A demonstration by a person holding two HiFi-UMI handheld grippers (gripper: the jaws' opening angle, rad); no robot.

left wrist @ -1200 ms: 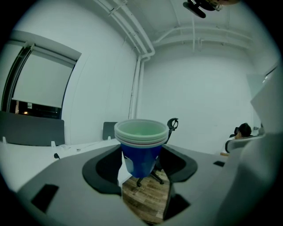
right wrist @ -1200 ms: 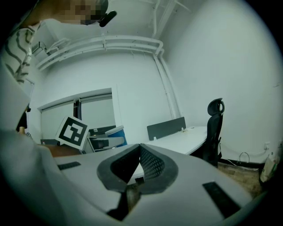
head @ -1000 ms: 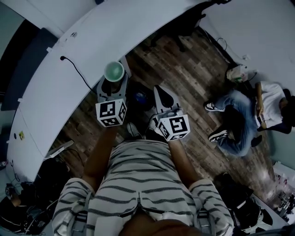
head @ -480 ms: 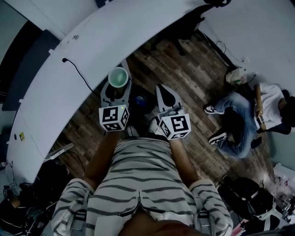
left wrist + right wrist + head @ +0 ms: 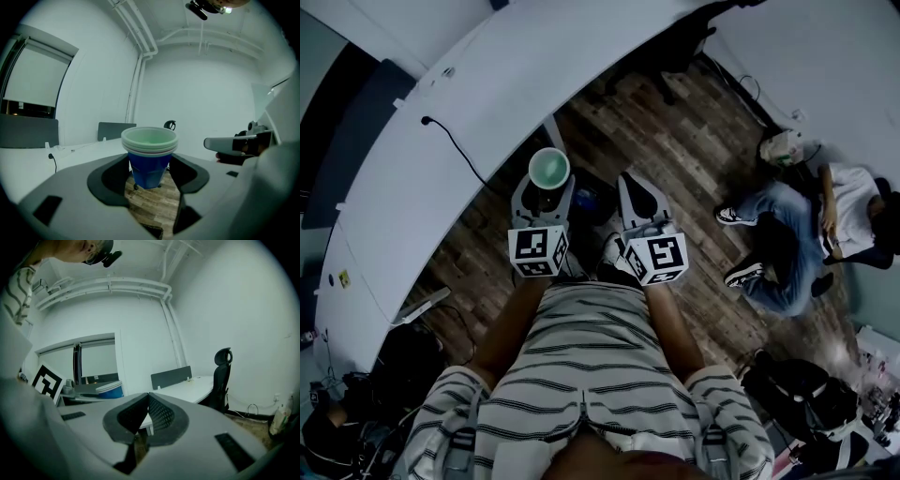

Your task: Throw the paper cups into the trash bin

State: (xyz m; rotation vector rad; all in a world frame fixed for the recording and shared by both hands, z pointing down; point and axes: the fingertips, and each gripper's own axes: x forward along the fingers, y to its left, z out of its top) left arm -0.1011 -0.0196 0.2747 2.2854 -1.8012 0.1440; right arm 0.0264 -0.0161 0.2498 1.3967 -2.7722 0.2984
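A stack of blue paper cups (image 5: 150, 157) with pale green insides stands upright between the jaws of my left gripper (image 5: 149, 174), which is shut on it. From the head view the cup stack (image 5: 548, 169) is held over the wooden floor just off the white desk's edge, ahead of my left gripper (image 5: 542, 202). My right gripper (image 5: 637, 199) hovers beside it on the right, shut and holding nothing; in the right gripper view its jaws (image 5: 147, 420) meet at the tips, and the cups (image 5: 108, 389) show at the left. No trash bin is clearly seen.
A long curved white desk (image 5: 469, 141) with a black cable (image 5: 450, 141) runs along the left. A person (image 5: 806, 230) sits on the wooden floor (image 5: 694, 150) at the right. Dark bags (image 5: 787, 394) lie at lower right; a black office chair (image 5: 220, 380) stands by the desk.
My left gripper has carried the cup stack slightly right and toward me, away from the desk edge. The right gripper has barely moved.
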